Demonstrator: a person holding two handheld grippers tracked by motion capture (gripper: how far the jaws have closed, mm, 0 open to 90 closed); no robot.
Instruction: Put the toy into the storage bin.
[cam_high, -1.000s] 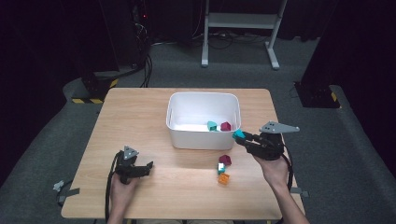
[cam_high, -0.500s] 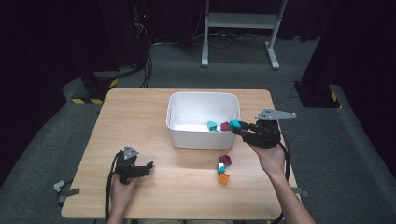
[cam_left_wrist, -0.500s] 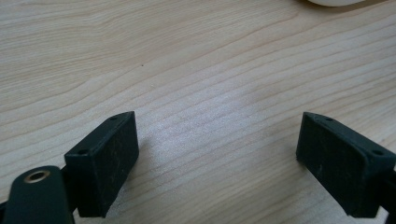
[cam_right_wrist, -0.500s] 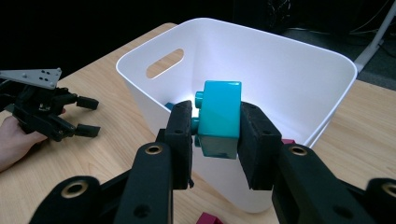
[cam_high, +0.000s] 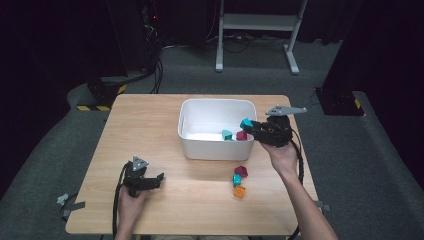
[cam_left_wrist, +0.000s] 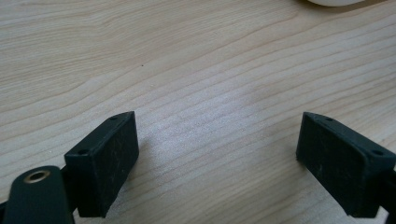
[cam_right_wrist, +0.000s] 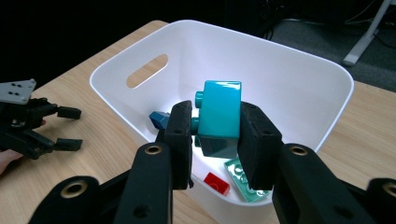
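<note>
The right gripper (cam_right_wrist: 215, 140) pinches a teal plastic building brick (cam_right_wrist: 218, 116) above the white plastic bin's (cam_high: 190, 145) right rim; released early, it could bounce onto the tabletop. The left gripper (cam_left_wrist: 224, 158) rests spread.

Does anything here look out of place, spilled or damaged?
Nothing looks damaged or spilled. Three small blocks lie on the table outside the white bin, awaiting sorting. The right gripper holds a teal block over the bin.
</note>
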